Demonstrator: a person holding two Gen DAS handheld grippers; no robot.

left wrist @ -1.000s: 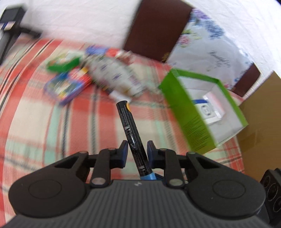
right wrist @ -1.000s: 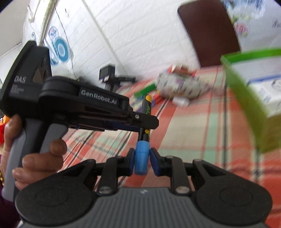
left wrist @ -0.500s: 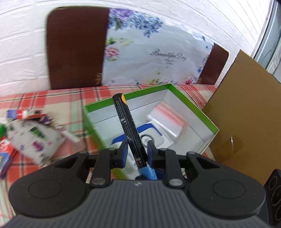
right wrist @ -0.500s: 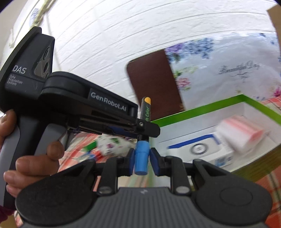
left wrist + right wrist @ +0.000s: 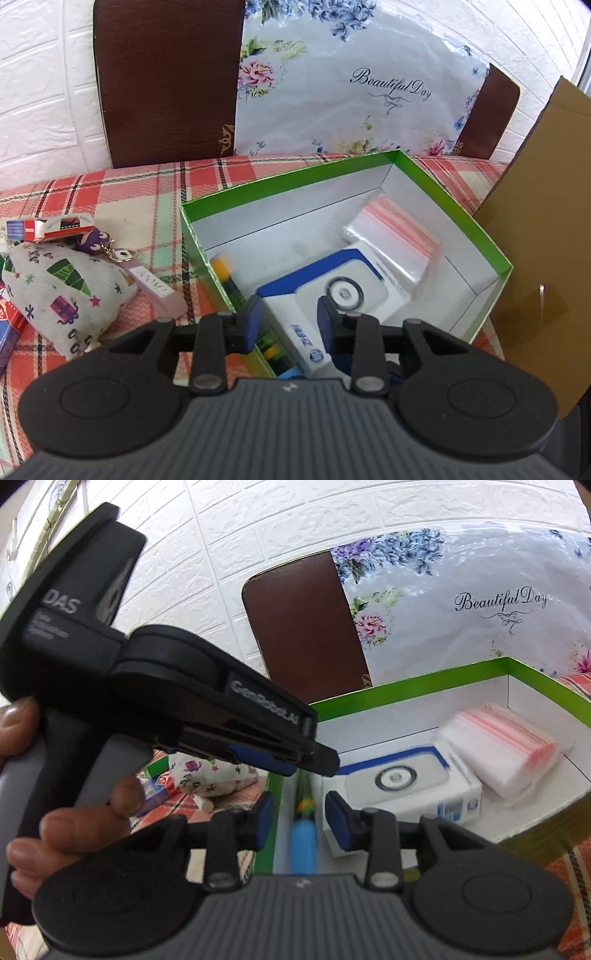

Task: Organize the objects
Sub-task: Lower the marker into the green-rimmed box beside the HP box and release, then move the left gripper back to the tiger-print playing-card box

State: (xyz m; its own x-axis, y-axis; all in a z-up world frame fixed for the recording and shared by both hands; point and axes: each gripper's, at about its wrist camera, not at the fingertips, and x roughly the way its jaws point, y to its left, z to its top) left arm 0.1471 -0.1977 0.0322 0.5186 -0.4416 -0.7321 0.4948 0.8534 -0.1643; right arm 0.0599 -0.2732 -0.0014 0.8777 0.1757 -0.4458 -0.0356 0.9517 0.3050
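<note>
The left gripper (image 5: pixel 288 317) has its fingers parting with nothing pinched between them; the right gripper (image 5: pixel 300 819) is the same, its fingers spreading either side of the marker (image 5: pixel 303 834) without pressing on it — the pen looks to be dropping free, its blue cap blurred, along the near left wall of the green box (image 5: pixel 458 218); from the left wrist view the marker (image 5: pixel 231 284) shows only in pieces, an orange end by the wall and a bit of blue under the fingers.

Beyond the fingers, the box already holds a white and blue carton (image 5: pixel 332 306) and a stack of clear zip bags (image 5: pixel 391 236) leaning on it toward the far right corner; so three things appear to be in. Outside on the checked cloth, left of the box, there is work left, I would judge: a grey patterned pouch (image 5: pixel 62 295), a pale pink tag (image 5: pixel 153 286) on a purple key charm (image 5: pixel 94 240), a red and white small packet (image 5: pixel 48 227), and a blue box (image 5: pixel 7 325) cut off at the edge.

A person's hand (image 5: pixel 55 812) grips the left tool's handle and blocks much of the cloth in the right view; the marker's middle is hidden, and whether it has landed flat I cannot tell; a brown cardboard sheet (image 5: pixel 535 240) stands at the right of the box, covering whatever is behind.
</note>
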